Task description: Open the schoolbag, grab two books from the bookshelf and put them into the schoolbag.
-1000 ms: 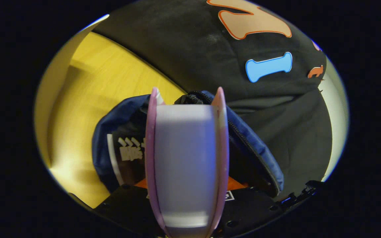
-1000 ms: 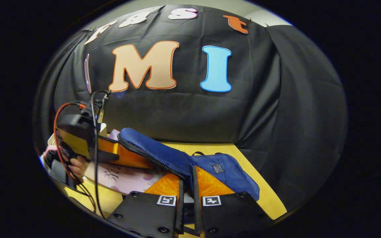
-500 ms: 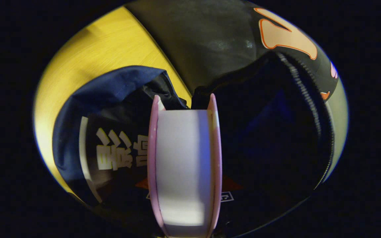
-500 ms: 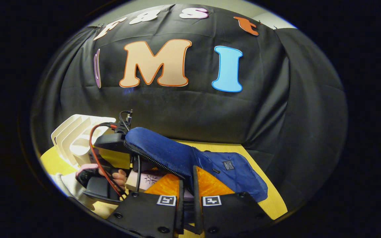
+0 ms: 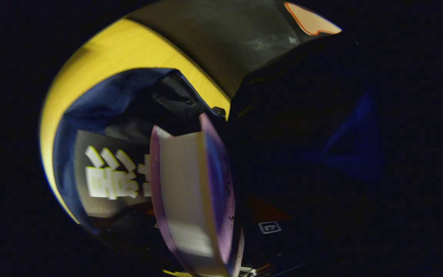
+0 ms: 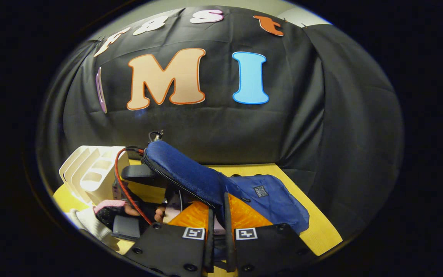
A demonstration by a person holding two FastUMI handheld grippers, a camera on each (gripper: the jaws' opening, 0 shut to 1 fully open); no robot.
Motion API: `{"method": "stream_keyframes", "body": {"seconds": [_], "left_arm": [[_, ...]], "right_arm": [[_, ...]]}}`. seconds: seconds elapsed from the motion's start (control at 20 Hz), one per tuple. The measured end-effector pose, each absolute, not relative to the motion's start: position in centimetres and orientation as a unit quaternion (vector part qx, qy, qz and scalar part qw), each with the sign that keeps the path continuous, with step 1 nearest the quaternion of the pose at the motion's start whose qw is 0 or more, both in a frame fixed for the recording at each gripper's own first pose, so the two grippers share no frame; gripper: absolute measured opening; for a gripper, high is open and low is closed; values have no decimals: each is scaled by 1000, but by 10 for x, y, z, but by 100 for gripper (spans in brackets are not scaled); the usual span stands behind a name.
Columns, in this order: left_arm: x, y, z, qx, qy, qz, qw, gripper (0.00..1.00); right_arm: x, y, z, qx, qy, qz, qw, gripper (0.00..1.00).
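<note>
Starting at the left of the right gripper view, the white bookshelf (image 6: 90, 175) stands on the yellow tabletop (image 6: 313, 231) beside the hand (image 6: 129, 211) that holds the left gripper (image 5: 196, 192), whose jaws are clamped on a pink-covered book (image 5: 185, 196) tipped into the schoolbag (image 6: 267, 200) mouth, alongside a dark book (image 5: 106, 177) already inside. To the right, the right gripper (image 6: 217, 227) has its jaws pinched on the bag's flap (image 6: 183, 173), lifting it. The book looks stiff and light, best held by its edges; the bag is soft and would sag if released.
</note>
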State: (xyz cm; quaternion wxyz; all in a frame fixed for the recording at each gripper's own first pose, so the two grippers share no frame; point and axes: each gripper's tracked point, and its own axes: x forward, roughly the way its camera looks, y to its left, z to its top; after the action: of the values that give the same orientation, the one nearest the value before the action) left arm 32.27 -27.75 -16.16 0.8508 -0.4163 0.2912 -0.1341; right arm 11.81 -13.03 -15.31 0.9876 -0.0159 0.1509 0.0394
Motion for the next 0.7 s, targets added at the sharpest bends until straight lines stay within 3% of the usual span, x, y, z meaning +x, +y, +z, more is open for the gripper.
{"method": "stream_keyframes", "body": {"seconds": [0.05, 0.15, 0.2, 0.35, 0.45, 0.5, 0.7], "left_arm": [[320, -270, -162, -402, 292, -123, 859, 61], [311, -256, -159, -383, 293, -102, 870, 67], [306, -252, -157, -378, 292, -100, 873, 78], [291, -232, -154, -360, 290, -79, 883, 96], [274, -219, -152, -350, 292, -72, 887, 96], [269, -215, -148, -351, 287, -68, 889, 96], [242, -199, -129, -318, 275, -49, 906, 96]], "right_arm": [[119, -132, -154, -12, 151, 38, 988, 15], [119, -132, -153, -12, 150, 37, 988, 15], [119, -132, -154, -13, 150, 36, 988, 15], [119, -132, -155, -13, 152, 36, 988, 15], [116, -130, -156, -10, 157, 41, 987, 12], [113, -128, -158, -11, 160, 45, 986, 21], [103, -123, -163, -7, 177, 56, 983, 24]]}}
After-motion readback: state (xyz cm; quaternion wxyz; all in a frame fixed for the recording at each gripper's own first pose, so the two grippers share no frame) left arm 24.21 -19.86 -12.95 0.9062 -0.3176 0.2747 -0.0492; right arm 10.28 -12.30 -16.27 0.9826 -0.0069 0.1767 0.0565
